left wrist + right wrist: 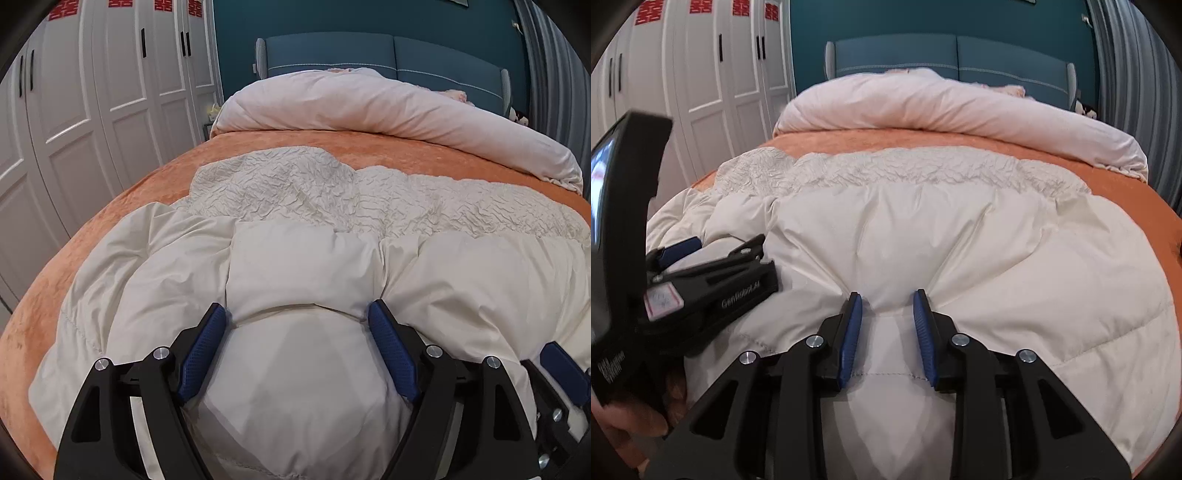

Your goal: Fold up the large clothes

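- My left gripper (pixel 297 314) stands wide apart, a puffed fold of the cream padded coat (pixel 303 280) bulging between my fingers.
- My right gripper (pixel 888 301) is partly apart, coat fabric bunched between its pads; whether they pinch it I cannot tell.
- The coat lies spread ahead of both, on the orange bedspread (pixel 369 146).

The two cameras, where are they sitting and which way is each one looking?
Left wrist: sits on the left tool, looking forward and down over the cream puffy coat toward the headboard; its wide blue fingers show.
Right wrist: sits on the right tool, facing the same way; its narrower fingers pinch a coat fold, and a hand shows.
Shared: coat, orange bedspread, pink duvet, wardrobe.
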Available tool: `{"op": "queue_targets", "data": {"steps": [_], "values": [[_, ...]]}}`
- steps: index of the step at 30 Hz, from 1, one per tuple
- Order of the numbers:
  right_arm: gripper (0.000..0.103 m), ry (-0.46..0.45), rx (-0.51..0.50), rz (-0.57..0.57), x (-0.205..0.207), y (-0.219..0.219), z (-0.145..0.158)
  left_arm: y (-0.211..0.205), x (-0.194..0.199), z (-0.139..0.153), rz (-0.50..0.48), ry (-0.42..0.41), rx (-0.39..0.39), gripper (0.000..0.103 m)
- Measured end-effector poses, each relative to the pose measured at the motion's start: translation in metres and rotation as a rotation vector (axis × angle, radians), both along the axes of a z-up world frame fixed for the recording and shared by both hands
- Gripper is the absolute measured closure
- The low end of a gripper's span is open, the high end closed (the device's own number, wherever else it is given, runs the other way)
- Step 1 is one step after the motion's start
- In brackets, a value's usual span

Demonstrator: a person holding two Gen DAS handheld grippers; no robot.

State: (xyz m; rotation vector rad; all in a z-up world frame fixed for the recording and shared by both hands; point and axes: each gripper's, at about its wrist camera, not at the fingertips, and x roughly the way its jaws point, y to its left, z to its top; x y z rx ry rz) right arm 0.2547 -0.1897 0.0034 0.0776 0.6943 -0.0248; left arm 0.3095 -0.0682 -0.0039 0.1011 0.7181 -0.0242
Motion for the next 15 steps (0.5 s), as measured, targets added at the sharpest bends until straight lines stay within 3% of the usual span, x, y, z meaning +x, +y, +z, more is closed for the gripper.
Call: {"op": "queue_targets", "data": {"steps": [6, 10, 15], "values": [[0.075, -0.024, 0.076, -0.012, -0.017, 0.007, 0.032, 0.018, -0.011, 0.019, 0.015, 0.031, -0.042, 0.024], [0.074, -0.004, 0.095, 0.009, -0.011, 0.025, 0.038, 0.048, -0.026, 0.038, 0.036, 0.040, -0.107, 0.023], [0.069, 0.084, 0.057, 0.009, 0.006, 0.046, 0.013, 0.128, -0.042, 0.057, 0.202, 0.028, -0.191, 0.019]]}}
